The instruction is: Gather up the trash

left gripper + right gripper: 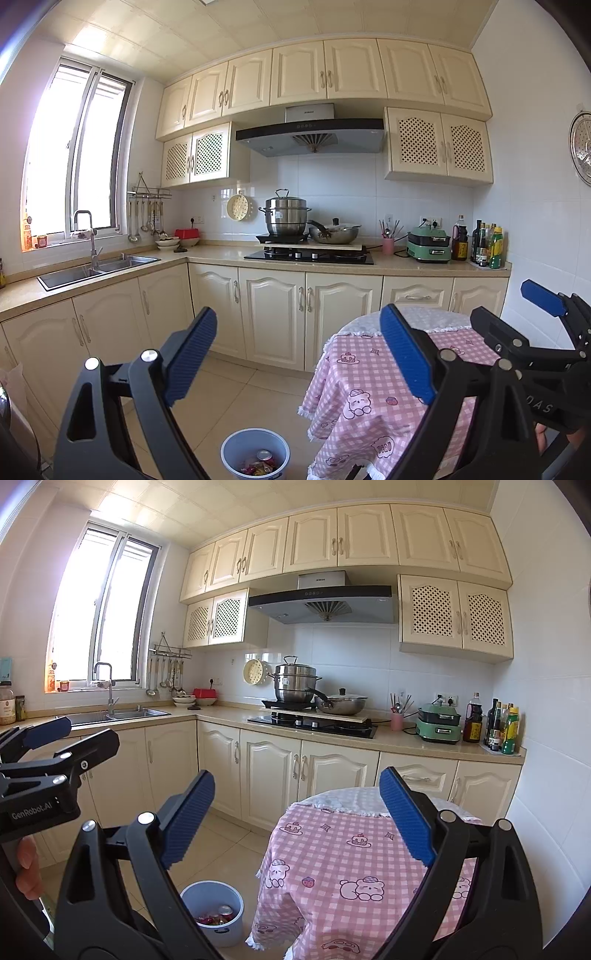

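Note:
A grey-blue trash bin (255, 456) stands on the tiled floor left of a round table; it holds a can and coloured wrappers (260, 466). It also shows in the right wrist view (213, 912). My left gripper (297, 354) is open and empty, held high above the bin. My right gripper (295, 818) is open and empty, above the table's left edge. Each gripper shows at the edge of the other's view: the right one (543, 321) and the left one (55, 746).
The round table (354, 867) has a pink checked cloth with cartoon prints. Cream cabinets (273, 314) run along the far wall under a counter with a stove, pots (286, 218), bottles (487, 245) and a sink (96, 267) at left.

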{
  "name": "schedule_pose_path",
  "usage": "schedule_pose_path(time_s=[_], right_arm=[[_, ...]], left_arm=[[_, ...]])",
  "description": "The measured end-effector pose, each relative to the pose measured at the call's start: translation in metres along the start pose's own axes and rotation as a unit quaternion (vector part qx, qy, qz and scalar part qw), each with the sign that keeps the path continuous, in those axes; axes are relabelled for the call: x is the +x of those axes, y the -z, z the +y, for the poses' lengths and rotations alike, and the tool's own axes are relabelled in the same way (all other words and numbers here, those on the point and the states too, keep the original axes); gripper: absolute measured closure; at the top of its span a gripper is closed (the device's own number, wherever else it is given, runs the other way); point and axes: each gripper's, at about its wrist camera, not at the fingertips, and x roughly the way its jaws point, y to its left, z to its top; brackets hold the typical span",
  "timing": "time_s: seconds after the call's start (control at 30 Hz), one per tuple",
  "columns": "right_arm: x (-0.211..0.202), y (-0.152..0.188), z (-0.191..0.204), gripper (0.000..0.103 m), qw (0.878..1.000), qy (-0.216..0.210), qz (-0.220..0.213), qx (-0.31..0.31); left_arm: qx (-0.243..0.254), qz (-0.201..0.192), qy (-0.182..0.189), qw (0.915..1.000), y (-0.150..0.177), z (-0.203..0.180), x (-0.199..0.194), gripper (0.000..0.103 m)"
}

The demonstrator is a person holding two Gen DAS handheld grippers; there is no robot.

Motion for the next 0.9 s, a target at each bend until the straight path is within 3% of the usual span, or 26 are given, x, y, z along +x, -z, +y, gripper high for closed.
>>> schedule_pose_path(time_s=[0.9], right_arm=[[0.0025,0.0032,-0.0062,0.013,1.000,0.001,0.007,0.003]], left_arm=[[0.000,0.010,-0.002,0.9999,0.0058,0.0029,0.0037,0.015]])
